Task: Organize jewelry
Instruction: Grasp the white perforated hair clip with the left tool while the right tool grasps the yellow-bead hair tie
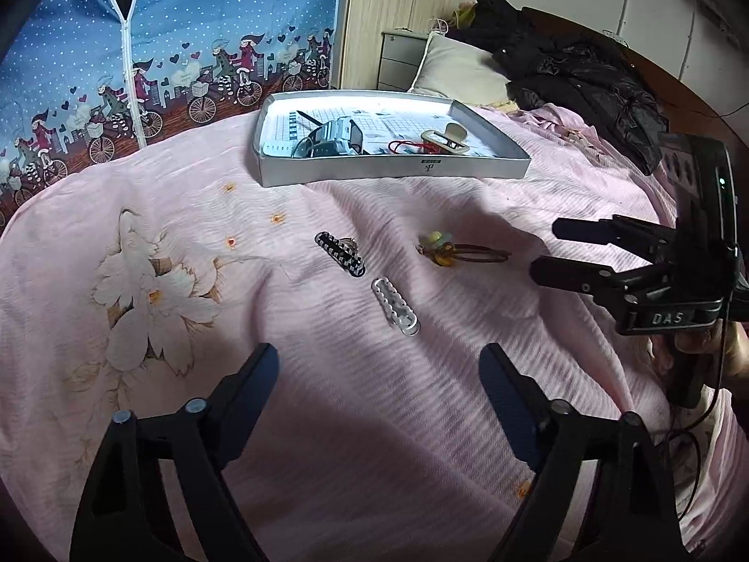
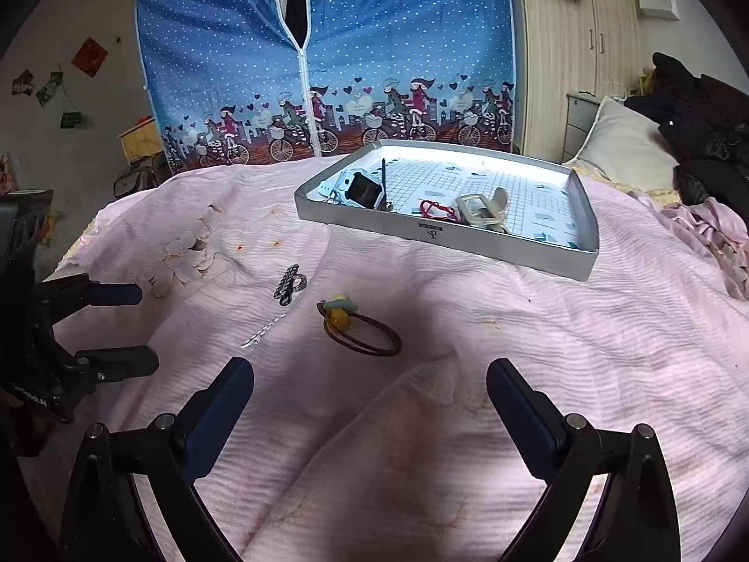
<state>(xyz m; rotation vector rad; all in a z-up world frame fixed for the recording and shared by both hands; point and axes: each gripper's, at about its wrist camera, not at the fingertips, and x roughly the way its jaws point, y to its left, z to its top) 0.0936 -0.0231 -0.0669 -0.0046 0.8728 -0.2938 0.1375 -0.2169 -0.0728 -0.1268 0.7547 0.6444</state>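
Note:
A silver box lid [image 1: 398, 171] [image 2: 468, 239] sits on the pink bedspread and holds a watch [image 1: 337, 133] [image 2: 358, 187], a red cord [image 1: 407, 144] [image 2: 437, 210] and a beige claw clip [image 1: 444, 138] [image 2: 482, 210]. On the spread lie a black-and-white hair clip [image 1: 340, 253] [image 2: 287, 283], a silver hair clip [image 1: 395, 306] [image 2: 262, 330] and a brown hair tie with a yellow-green charm [image 1: 456, 250] [image 2: 360, 325]. My left gripper [image 1: 379, 374] [image 2: 126, 323] is open and empty, just short of the silver clip. My right gripper [image 2: 370, 384] [image 1: 545, 248] is open and empty, just short of the hair tie.
A blue fabric wardrobe [image 2: 327, 61] stands behind the bed. A pillow [image 2: 622, 140] and dark clothes [image 1: 576, 70] lie at the bed's right end. A wooden cupboard [image 2: 571, 47] stands beyond them. The bedspread [image 2: 468, 398] is rumpled in front.

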